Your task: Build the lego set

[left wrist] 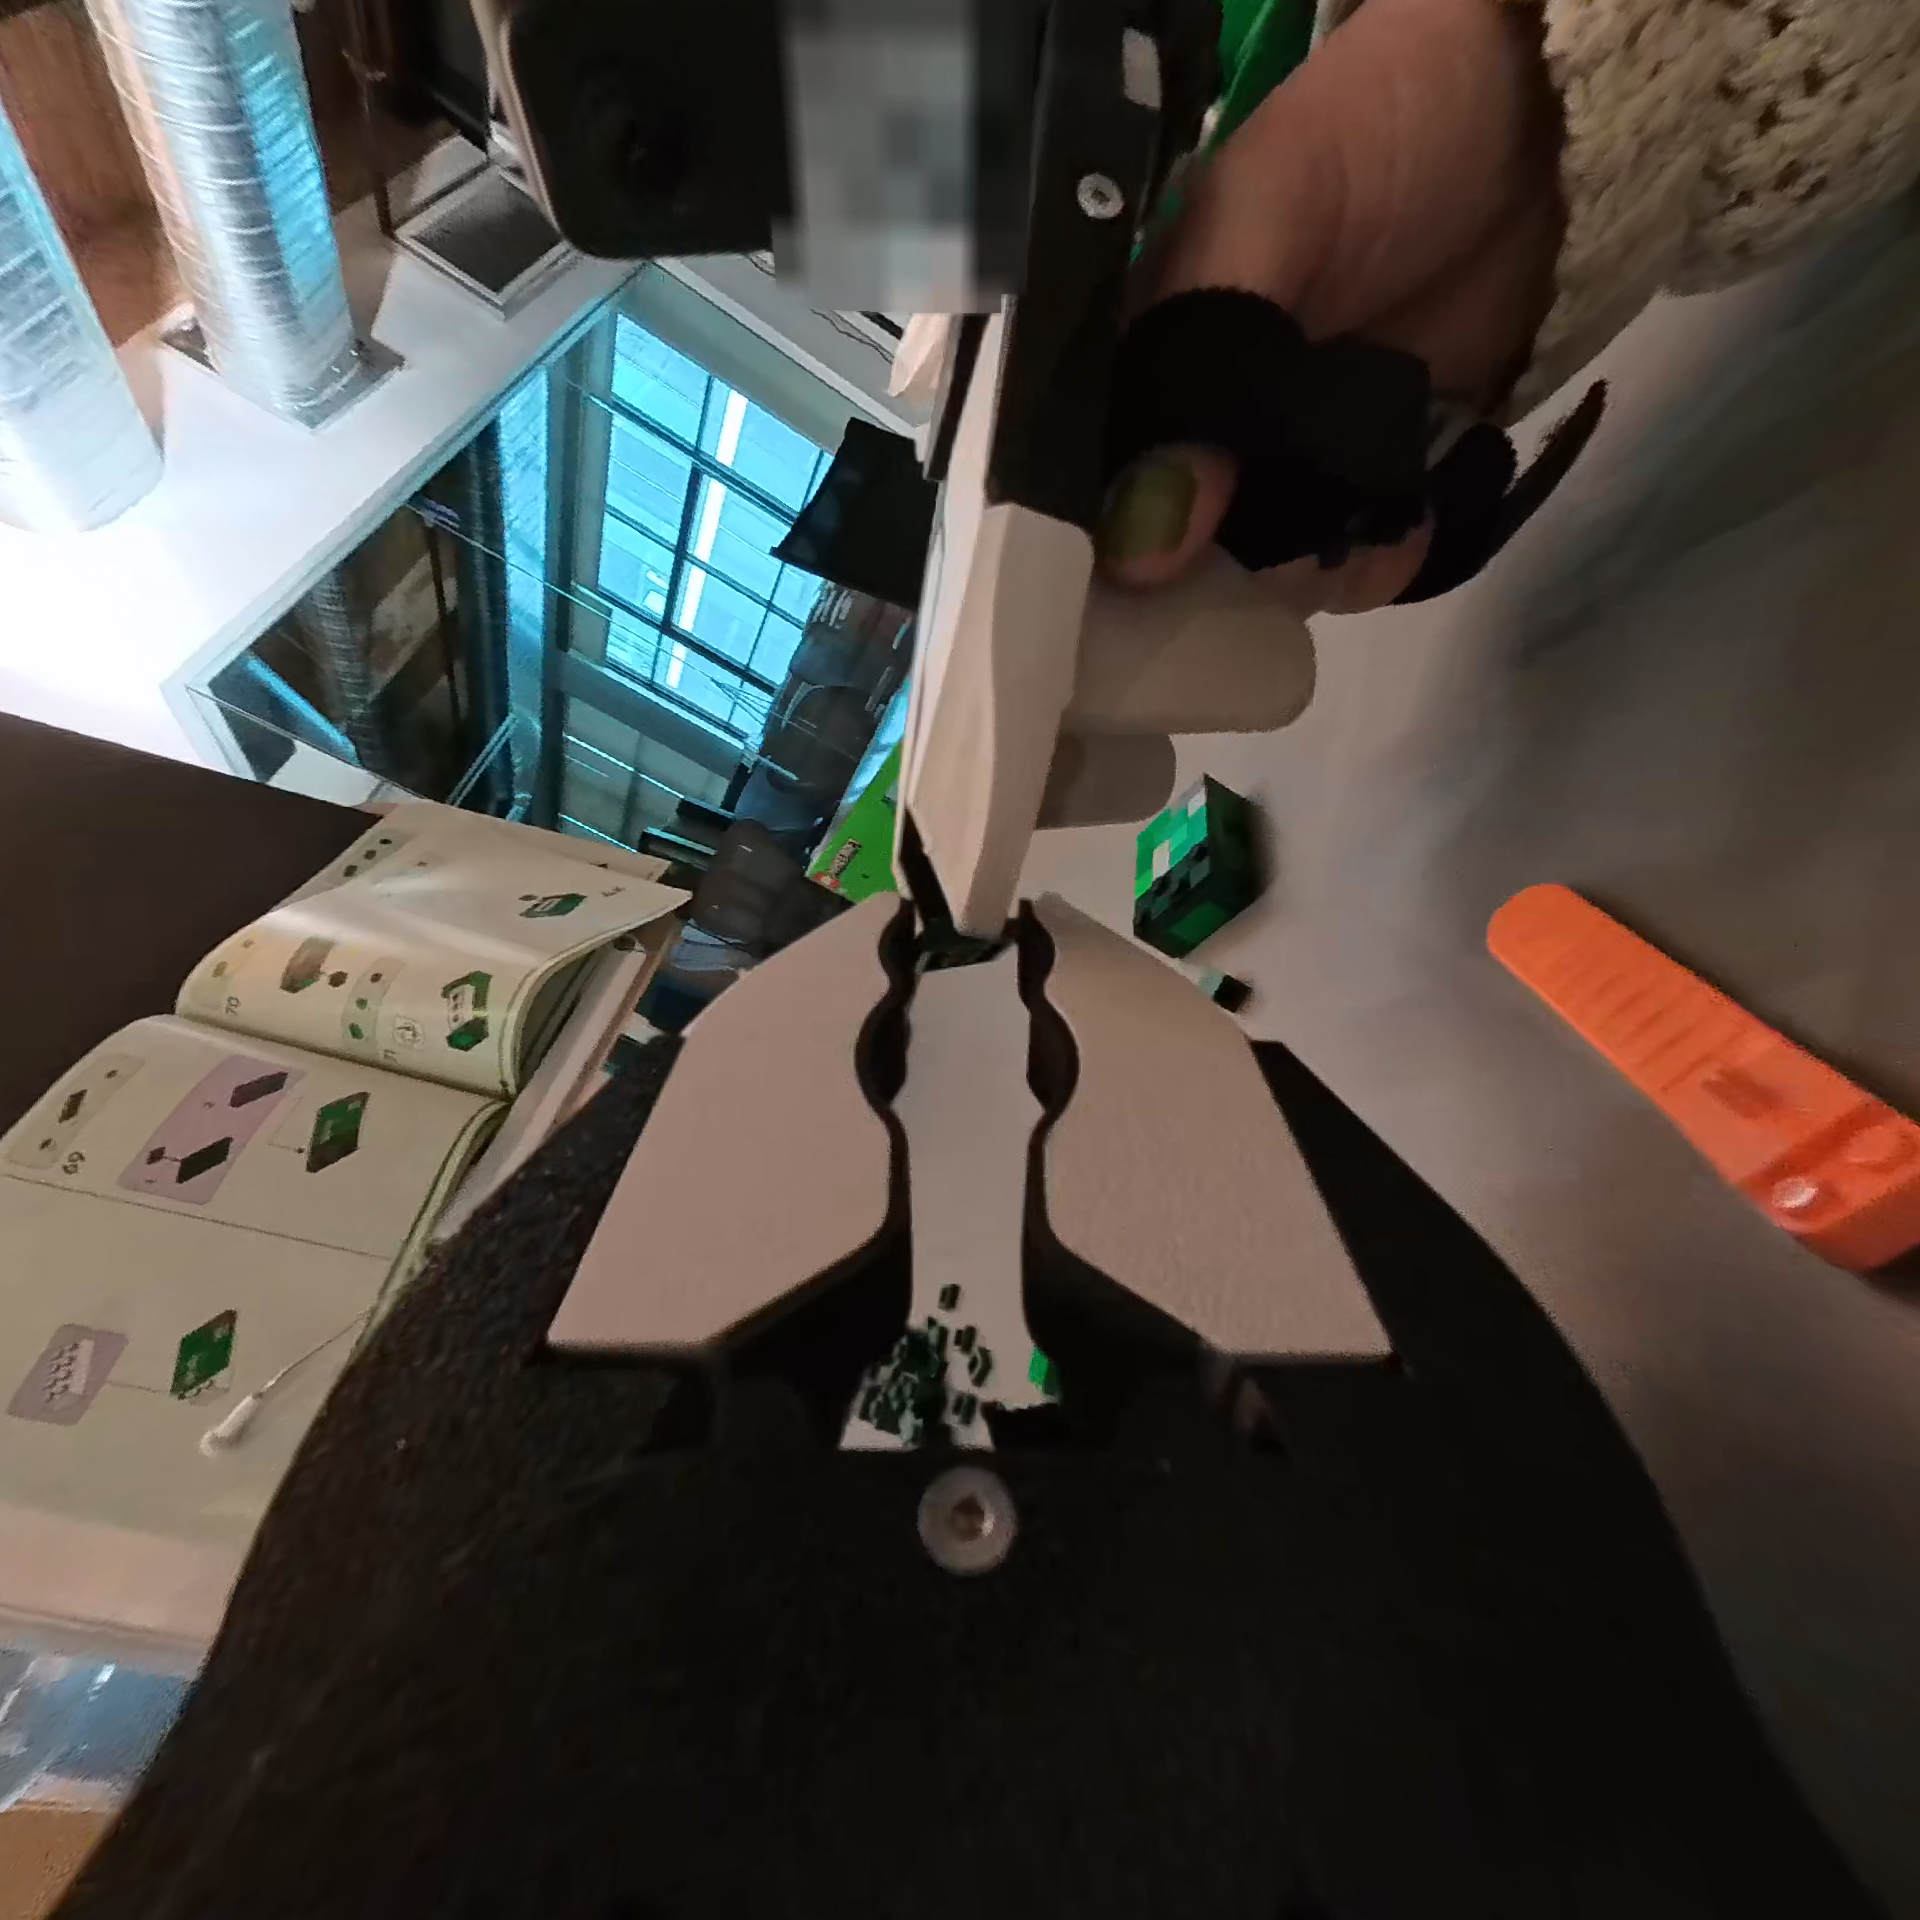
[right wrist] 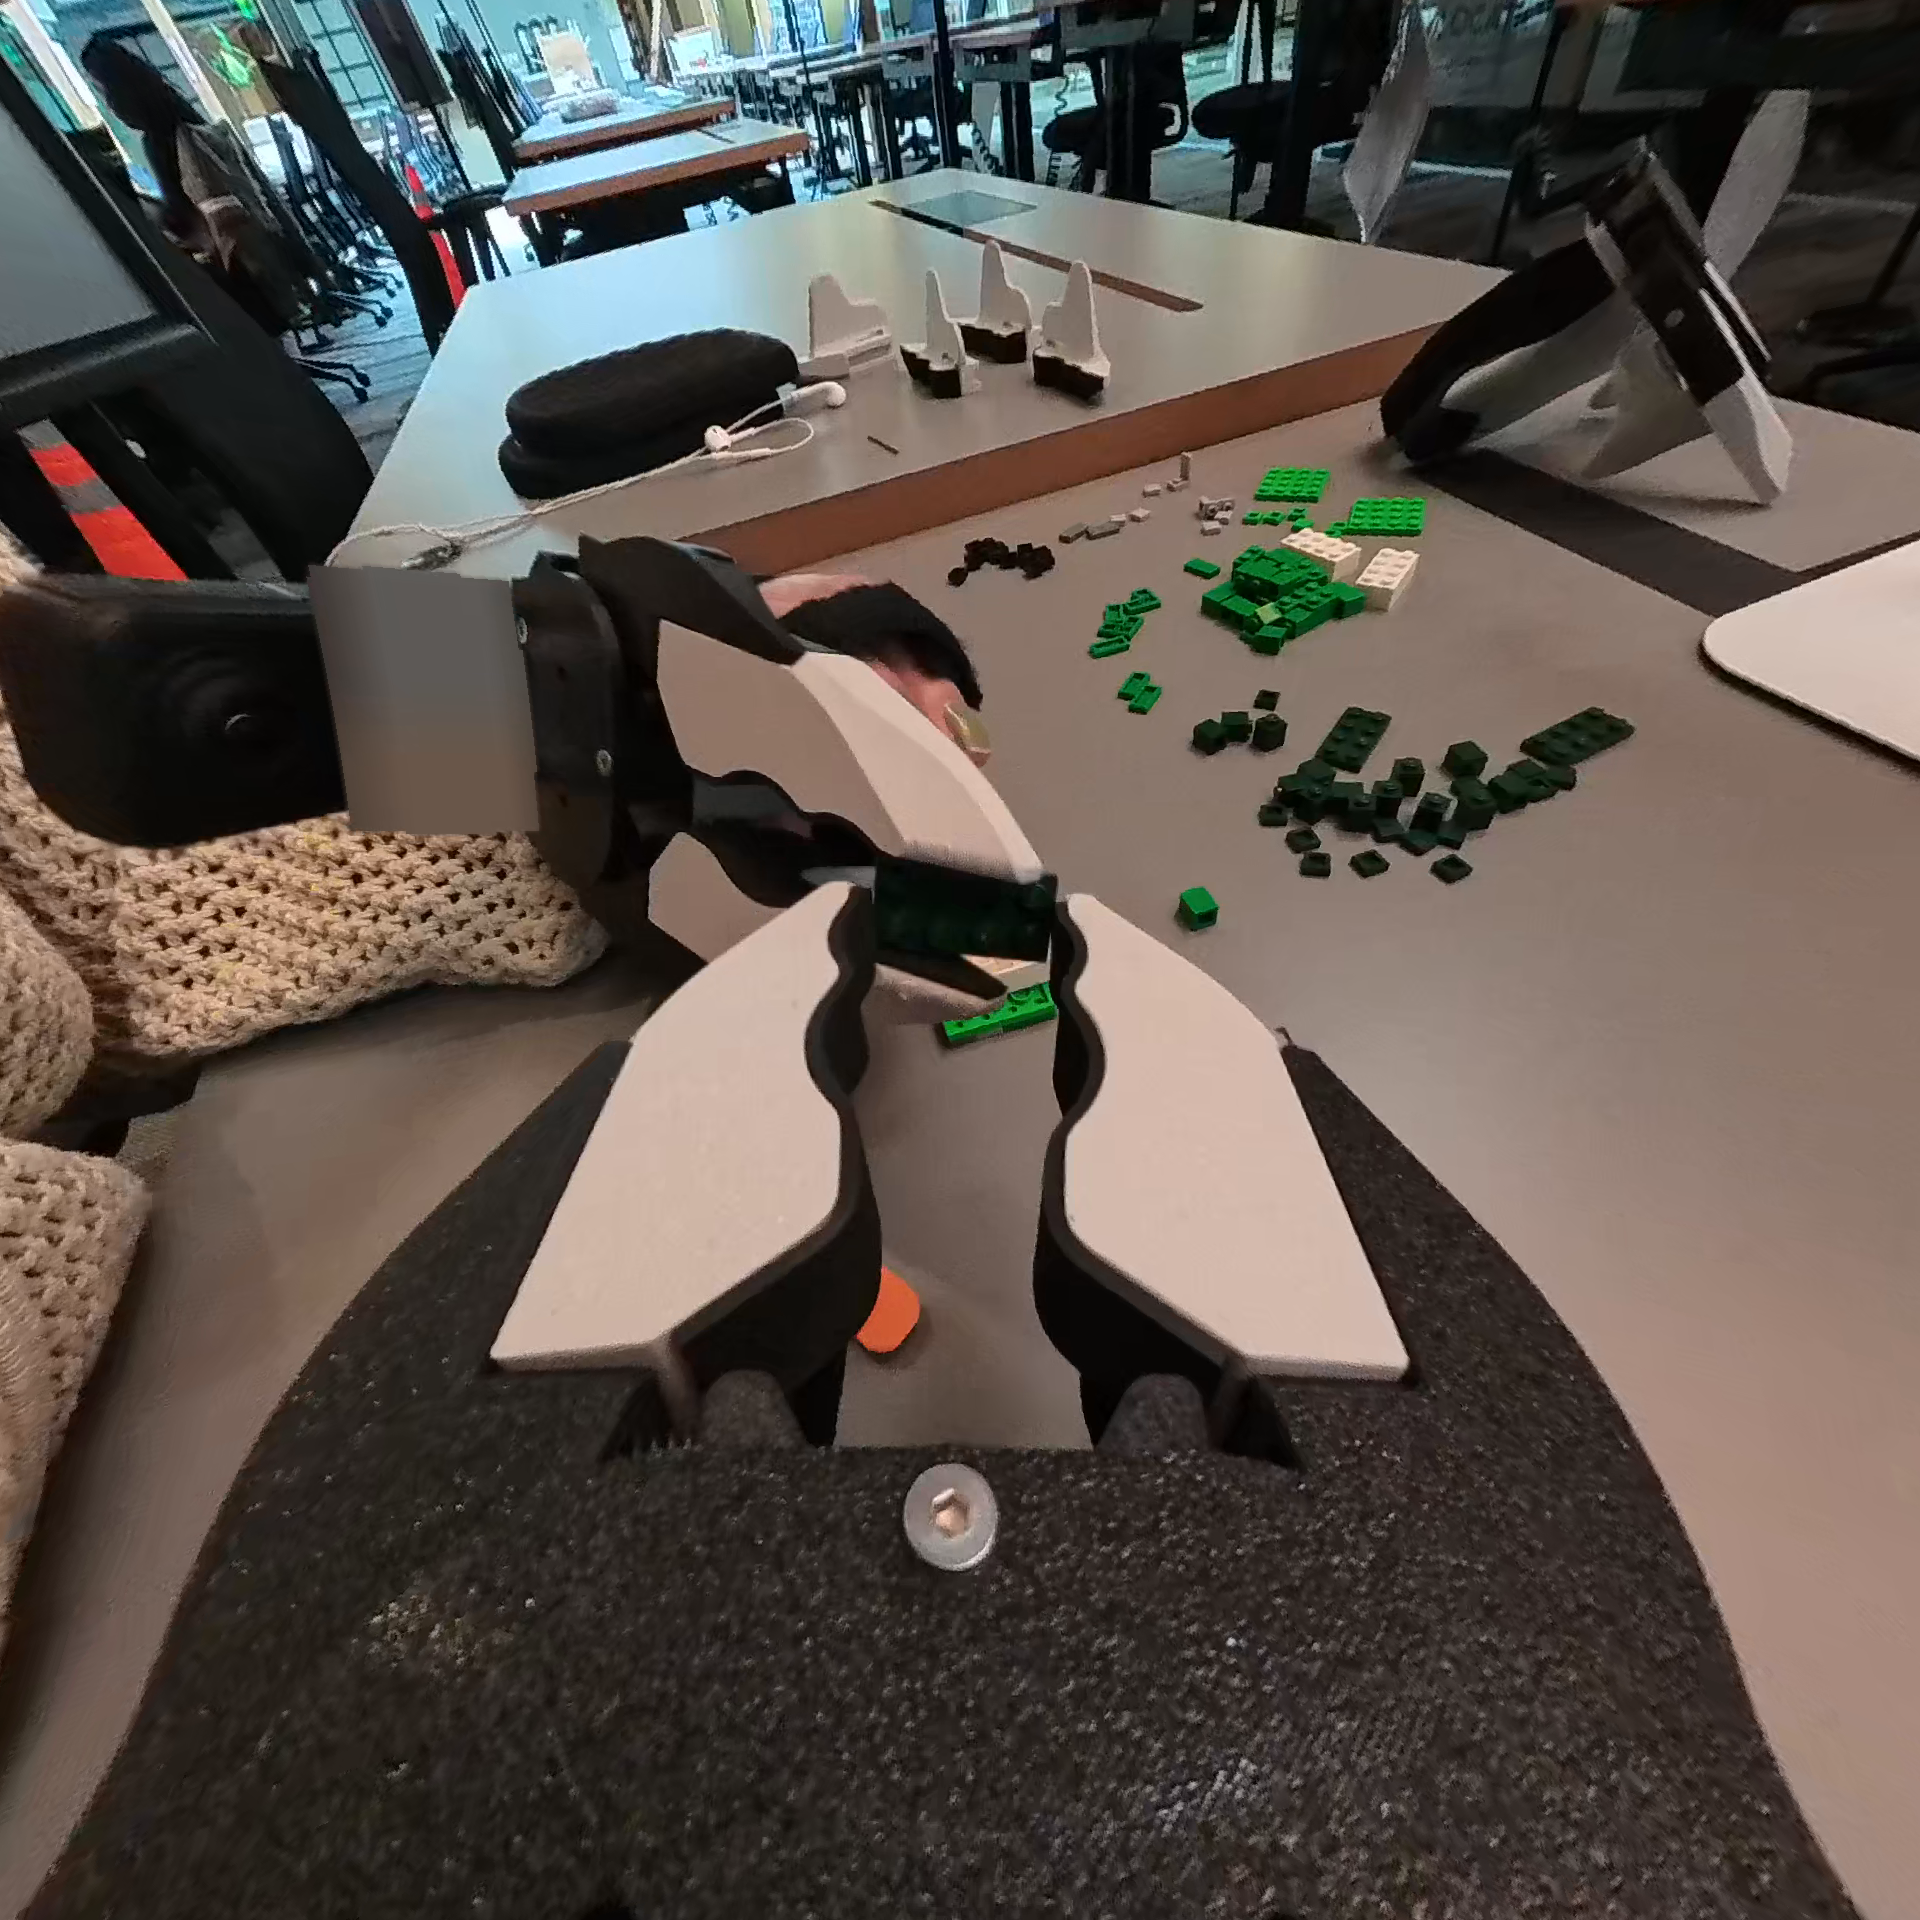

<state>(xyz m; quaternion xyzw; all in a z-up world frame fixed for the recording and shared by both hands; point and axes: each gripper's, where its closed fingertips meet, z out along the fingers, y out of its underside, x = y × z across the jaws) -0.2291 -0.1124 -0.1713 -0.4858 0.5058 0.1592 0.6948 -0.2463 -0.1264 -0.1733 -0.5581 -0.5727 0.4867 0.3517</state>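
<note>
Both grippers meet on one dark green plate (right wrist: 961, 914). My right gripper (right wrist: 958, 912) is shut on its two ends. My left gripper (right wrist: 997, 925) comes in from the left and clamps the same plate from above and below. In the left wrist view my left gripper (left wrist: 961, 935) is shut on the dark green plate (left wrist: 956, 951), and the right gripper's white fingers (left wrist: 987, 727) reach down onto it from above. The plate is held above the grey table (right wrist: 1455, 1039). A bright green plate (right wrist: 997, 1023) lies on the table just beneath.
Loose bricks lie ahead: a bright green pile (right wrist: 1278, 603), a dark green pile (right wrist: 1403, 790), white bricks (right wrist: 1351, 561), a single green brick (right wrist: 1195, 907). A built green cube (left wrist: 1195, 883), an orange brick separator (left wrist: 1704, 1070) and an open instruction booklet (left wrist: 312, 1091) are nearby. The tips of both grippers are at nearly the same place. Both grippers' tips are roughly 10 cm from the built green cube (left wrist: 1195, 883).
</note>
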